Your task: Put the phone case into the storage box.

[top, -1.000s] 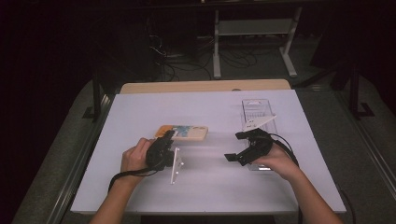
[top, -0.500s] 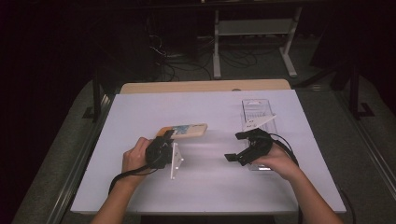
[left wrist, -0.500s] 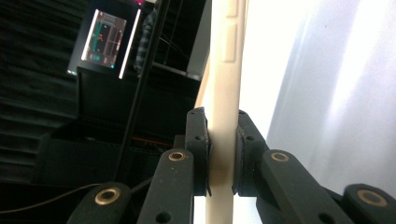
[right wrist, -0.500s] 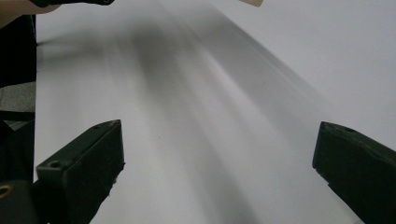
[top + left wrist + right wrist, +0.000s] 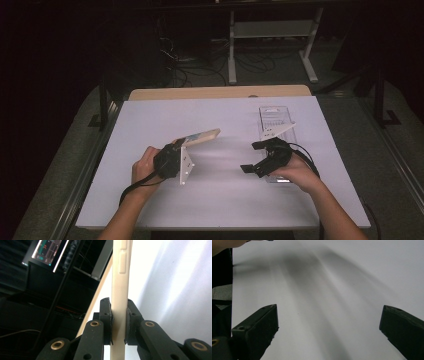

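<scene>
One phone case (image 5: 121, 290) in left tool (image 5: 119, 322).

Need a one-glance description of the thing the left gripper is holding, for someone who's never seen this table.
On the white table, look left of centre at the left gripper. Its jaws pinch a thin, flat beige phone case by one end, lifted clear of the surface and pointing away toward the right. The other item nearby, a clear plastic box, is transparent and lies on the table.
</scene>
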Demonstrator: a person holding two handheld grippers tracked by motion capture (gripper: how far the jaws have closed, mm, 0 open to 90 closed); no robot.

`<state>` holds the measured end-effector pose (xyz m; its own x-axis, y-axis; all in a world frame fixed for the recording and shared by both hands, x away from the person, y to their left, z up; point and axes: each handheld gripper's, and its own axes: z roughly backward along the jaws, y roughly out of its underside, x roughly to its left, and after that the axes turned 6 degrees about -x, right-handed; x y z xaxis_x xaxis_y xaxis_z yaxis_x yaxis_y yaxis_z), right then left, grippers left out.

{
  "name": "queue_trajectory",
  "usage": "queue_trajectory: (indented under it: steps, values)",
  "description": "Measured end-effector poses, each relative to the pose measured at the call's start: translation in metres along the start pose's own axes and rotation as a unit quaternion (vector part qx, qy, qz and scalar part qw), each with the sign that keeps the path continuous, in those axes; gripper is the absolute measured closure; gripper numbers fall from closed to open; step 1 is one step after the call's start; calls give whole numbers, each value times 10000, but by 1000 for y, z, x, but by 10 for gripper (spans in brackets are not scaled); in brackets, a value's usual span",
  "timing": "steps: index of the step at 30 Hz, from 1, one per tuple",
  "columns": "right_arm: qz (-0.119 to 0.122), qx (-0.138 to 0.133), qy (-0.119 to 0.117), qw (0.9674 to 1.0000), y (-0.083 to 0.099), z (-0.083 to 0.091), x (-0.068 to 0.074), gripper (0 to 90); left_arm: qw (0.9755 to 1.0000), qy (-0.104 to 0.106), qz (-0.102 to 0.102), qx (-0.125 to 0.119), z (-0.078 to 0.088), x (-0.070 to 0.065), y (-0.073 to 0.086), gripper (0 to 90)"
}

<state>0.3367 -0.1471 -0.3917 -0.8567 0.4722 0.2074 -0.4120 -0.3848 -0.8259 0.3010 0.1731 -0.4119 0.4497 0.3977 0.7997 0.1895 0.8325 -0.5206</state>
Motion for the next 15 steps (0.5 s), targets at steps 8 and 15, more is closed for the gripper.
queue_trajectory:
  steps: [8, 15]
  values:
    - [-6, 0, -2, 10000, 0, 0, 0, 16, 9990, 147, 425, 60, -1, 7, 1, 791]
    - [-4, 7, -8, 10000, 0, 0, 0, 16, 9947, 256, 994, 69, -2, 12, 2, 792]
